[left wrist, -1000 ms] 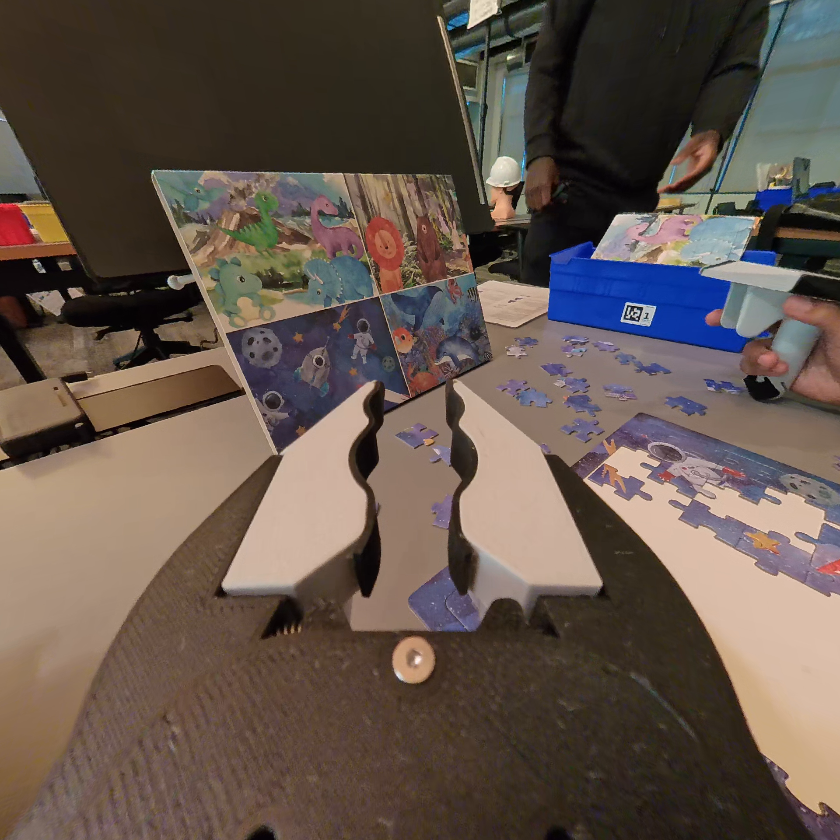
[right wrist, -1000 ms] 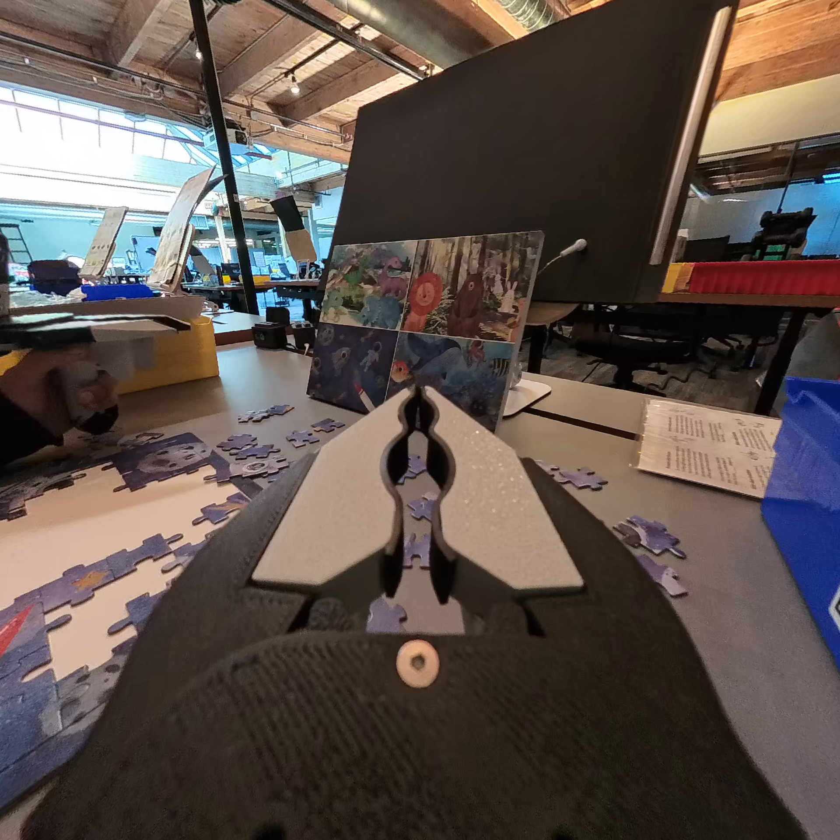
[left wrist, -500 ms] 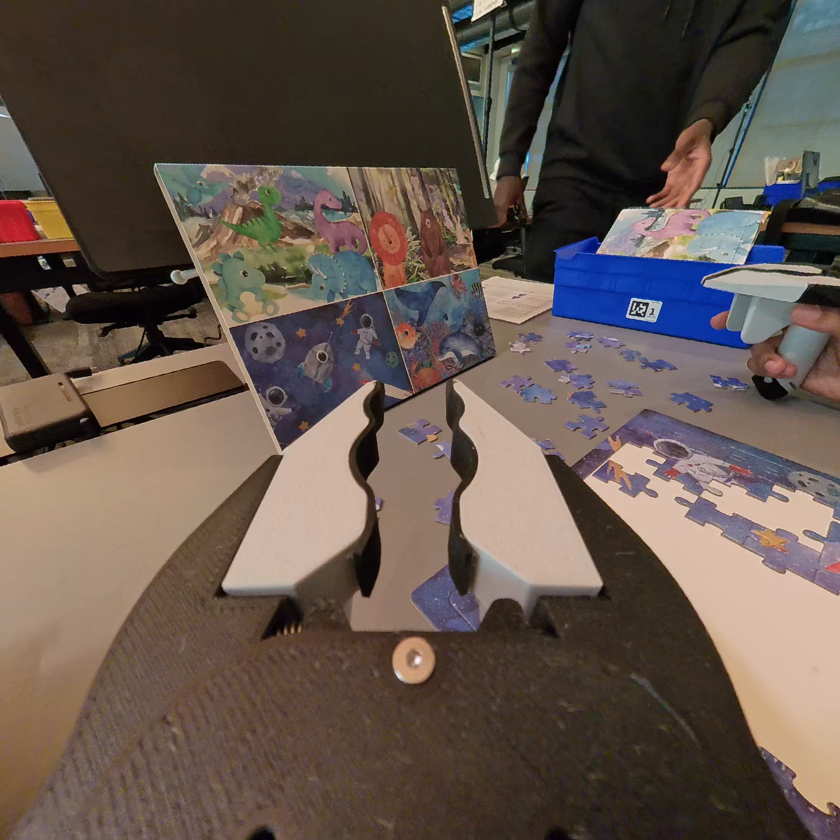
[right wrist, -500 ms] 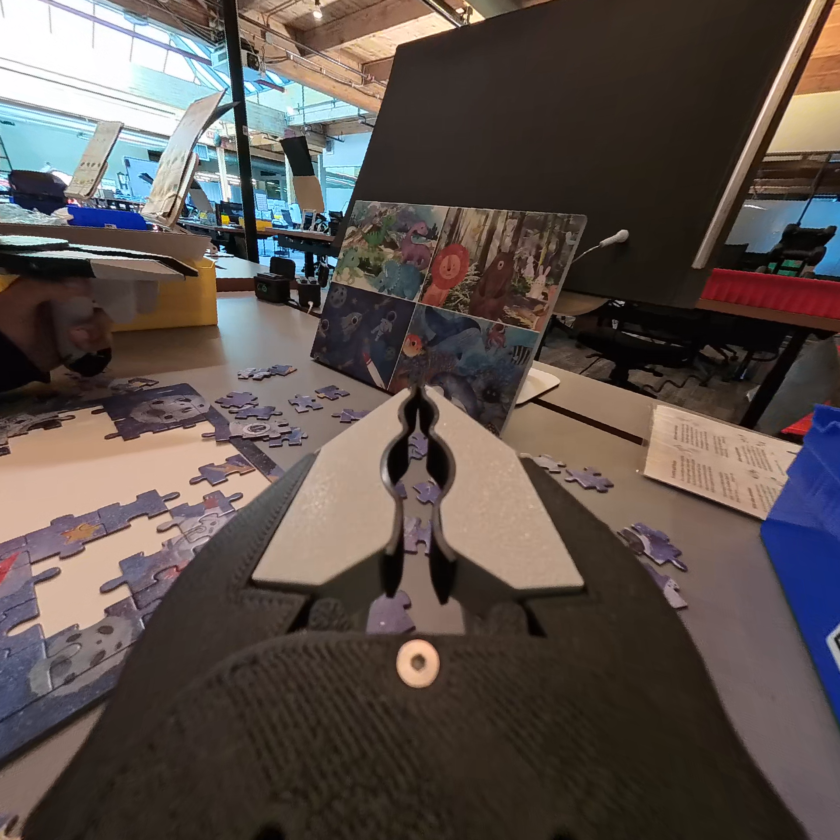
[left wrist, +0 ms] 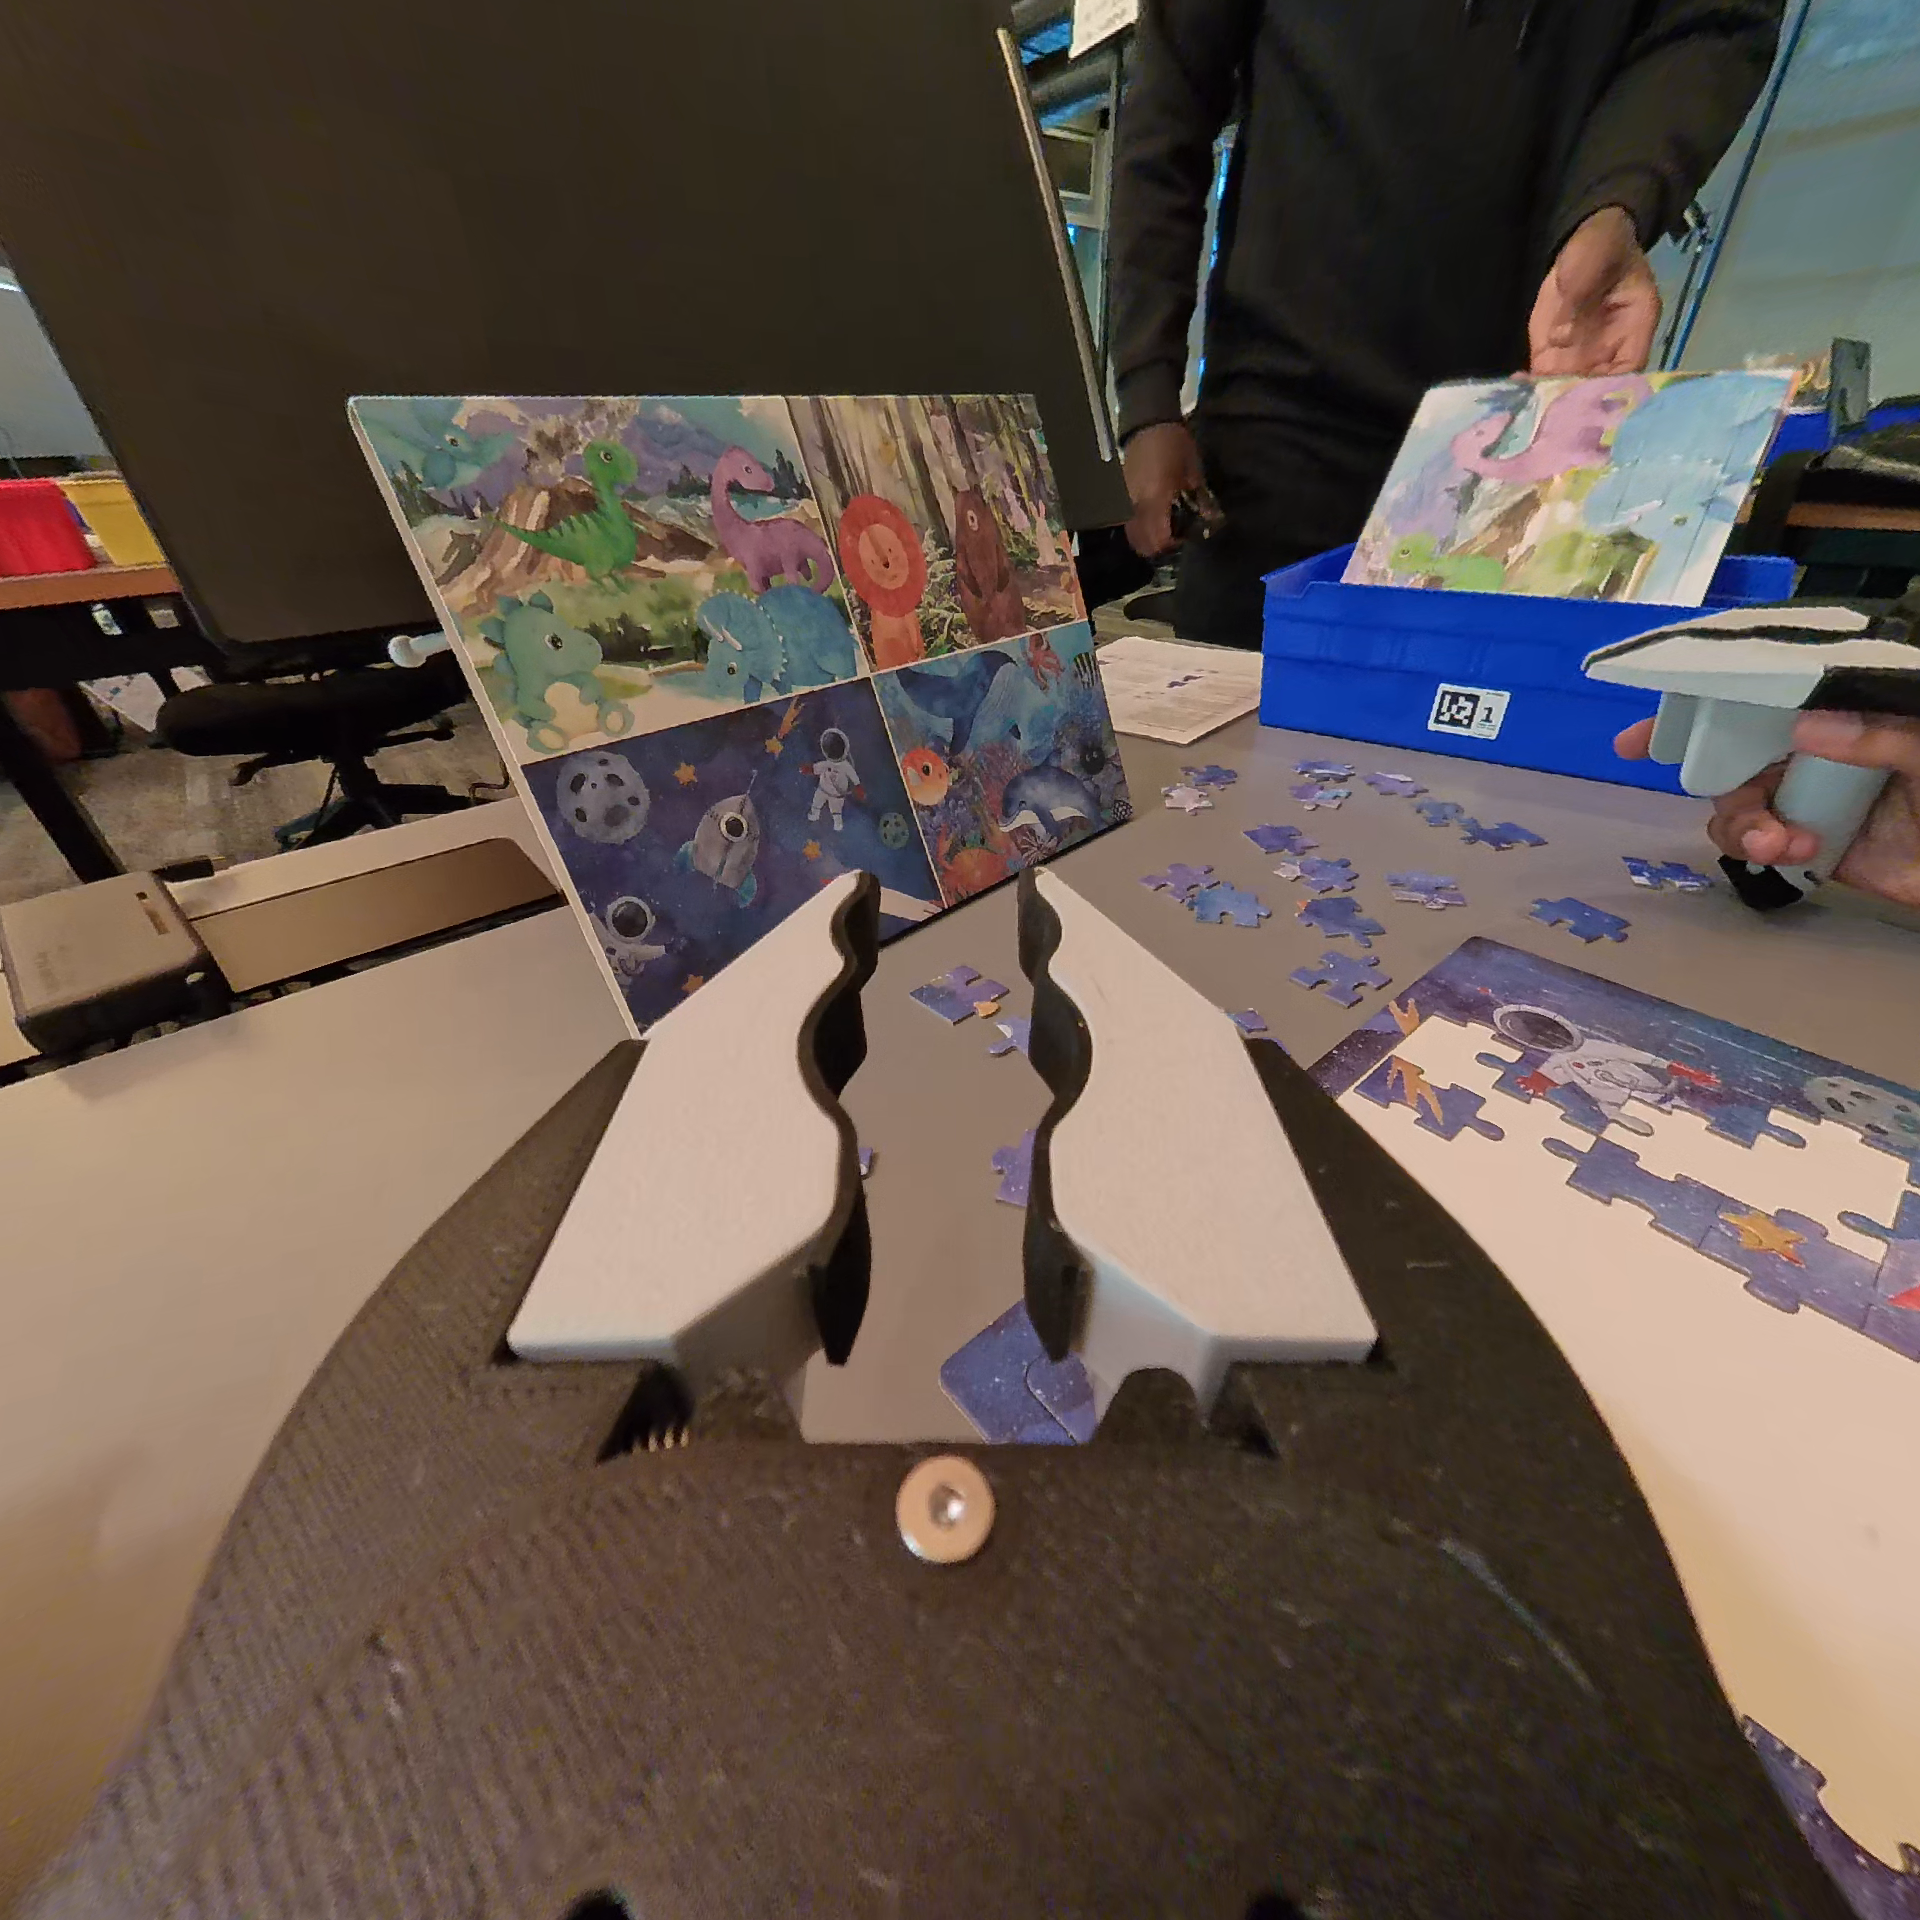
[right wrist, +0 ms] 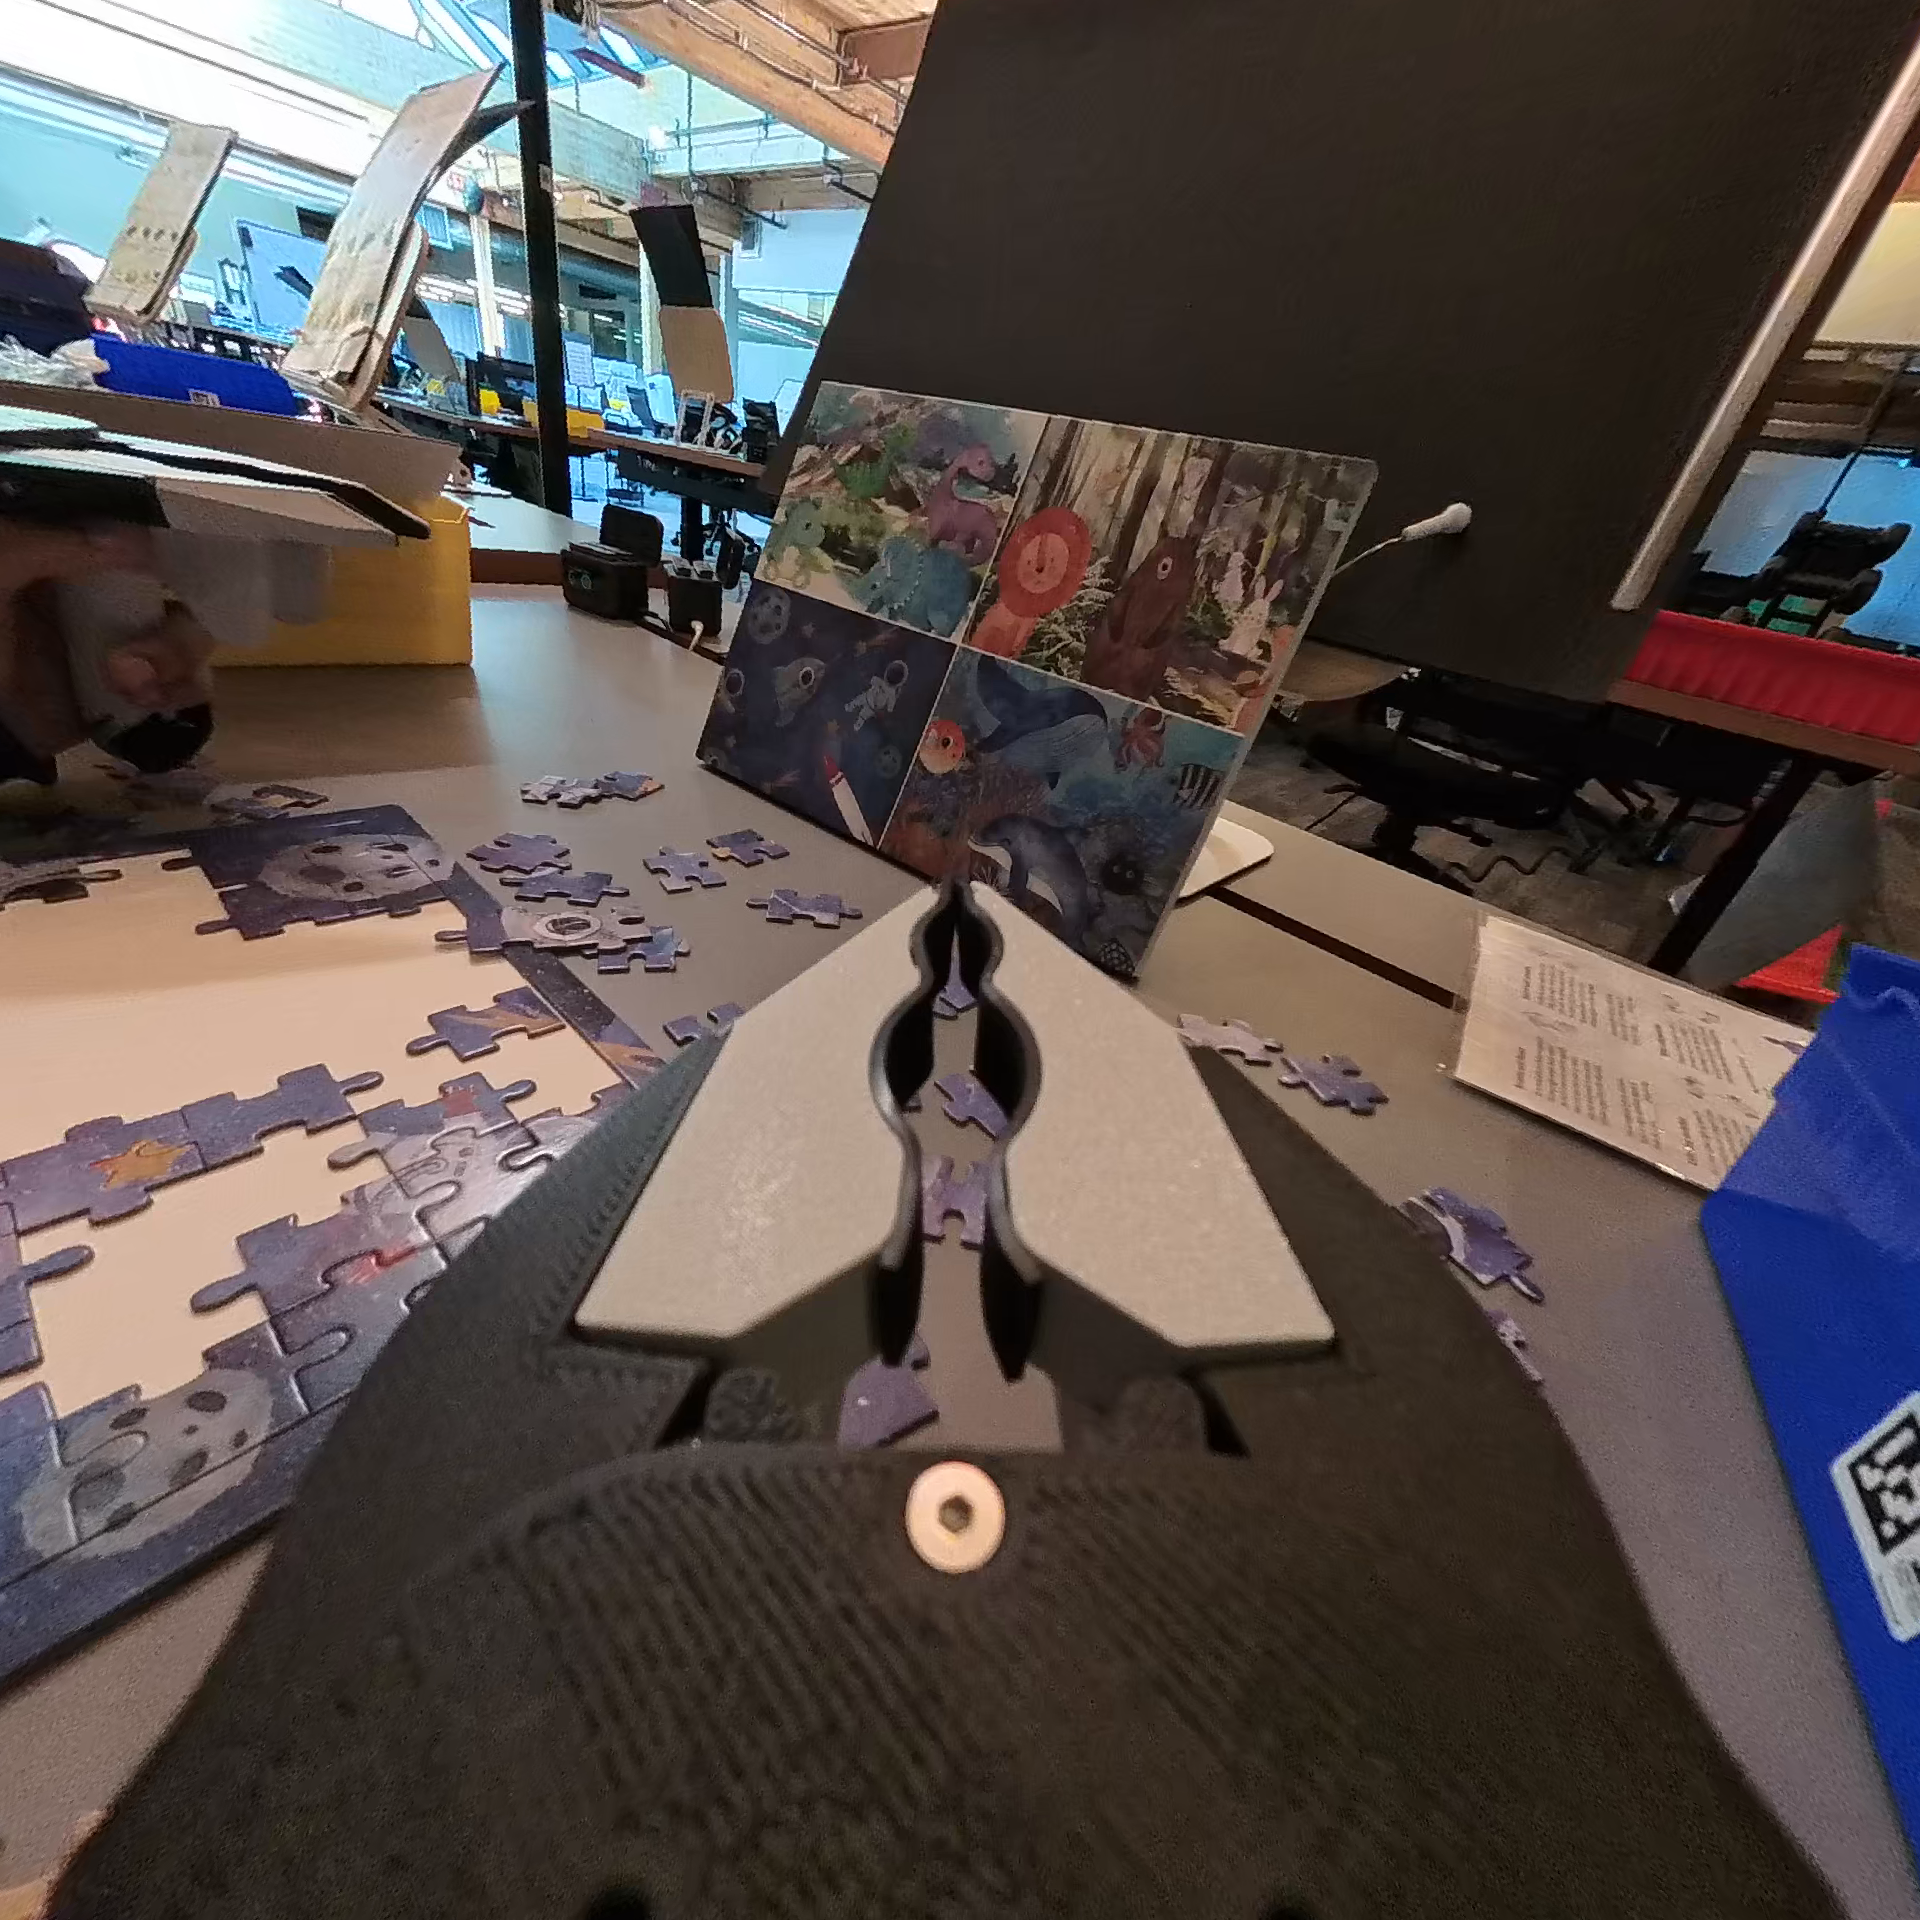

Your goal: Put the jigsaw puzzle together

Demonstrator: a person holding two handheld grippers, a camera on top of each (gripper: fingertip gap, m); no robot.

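Left wrist view first: our left gripper (left wrist: 945, 894) hangs above the grey table (left wrist: 260, 1195) with its jaws parted and nothing between the pads; loose puzzle pieces (left wrist: 1335, 977) lie on the table below and beyond it. Just ahead stands the picture board (left wrist: 727, 644), tilted back, with four scenes on it. To the right lies the partly built space puzzle (left wrist: 1621, 1132), its middle mostly bare. Farther off sits a blue bin (left wrist: 1382, 665) with another puzzle picture (left wrist: 1558, 488) leaning in it, and a person in dark clothes (left wrist: 1403, 208) stands behind.

From the right wrist view, our right gripper (right wrist: 958, 894) has its tips closed together, gripping nothing, over scattered pieces (right wrist: 971, 1101) near the board's (right wrist: 1039, 644) lower corner. A printed sheet (right wrist: 1600, 1049) lies to the right, beside the blue bin (right wrist: 1829, 1299).
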